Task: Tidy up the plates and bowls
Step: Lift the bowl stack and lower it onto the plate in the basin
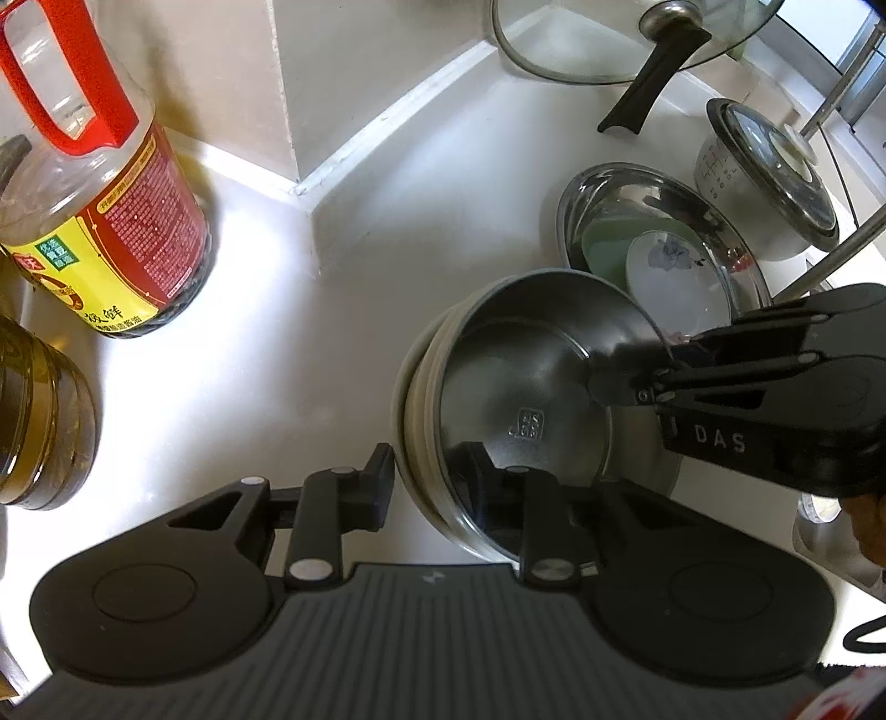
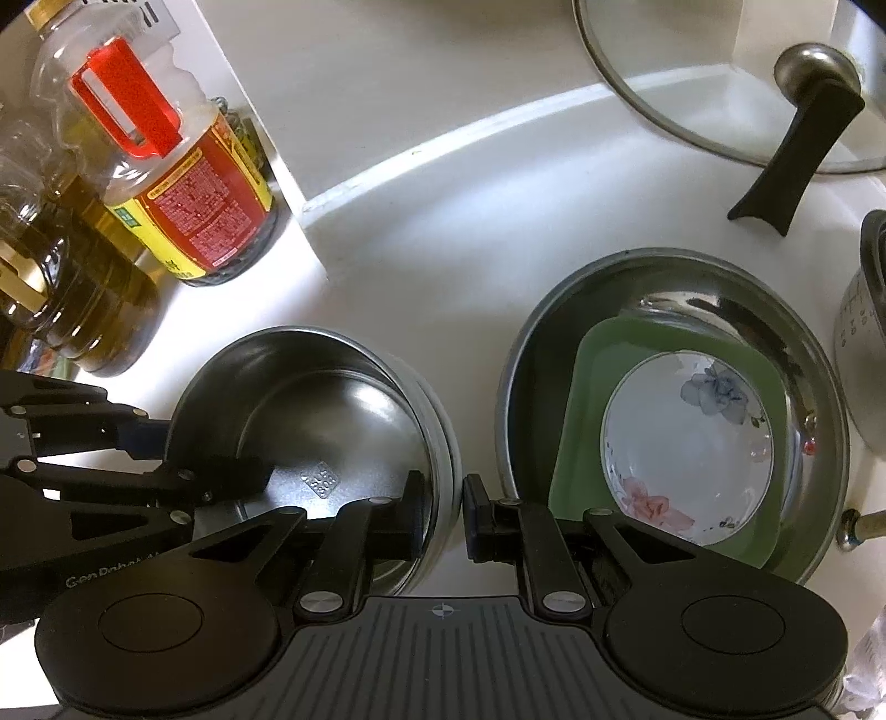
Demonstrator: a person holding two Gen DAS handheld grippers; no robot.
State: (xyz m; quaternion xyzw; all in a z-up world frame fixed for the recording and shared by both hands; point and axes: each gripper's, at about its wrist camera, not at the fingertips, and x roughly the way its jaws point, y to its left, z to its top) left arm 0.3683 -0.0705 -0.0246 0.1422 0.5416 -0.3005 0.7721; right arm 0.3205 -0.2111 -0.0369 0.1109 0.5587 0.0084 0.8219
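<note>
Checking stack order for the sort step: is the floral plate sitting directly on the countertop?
No. The floral plate lies on a green square plate inside a large steel basin, not on the countertop.

Two steel bowls (image 2: 310, 410), two plates (image 2: 686, 443), two bottles (image 2: 188, 183), one glass lid (image 2: 720, 83).

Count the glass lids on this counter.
2. A large glass lid with a black handle leans at the back wall; a smaller lid sits on the pot at right. Others may be out of view.
</note>
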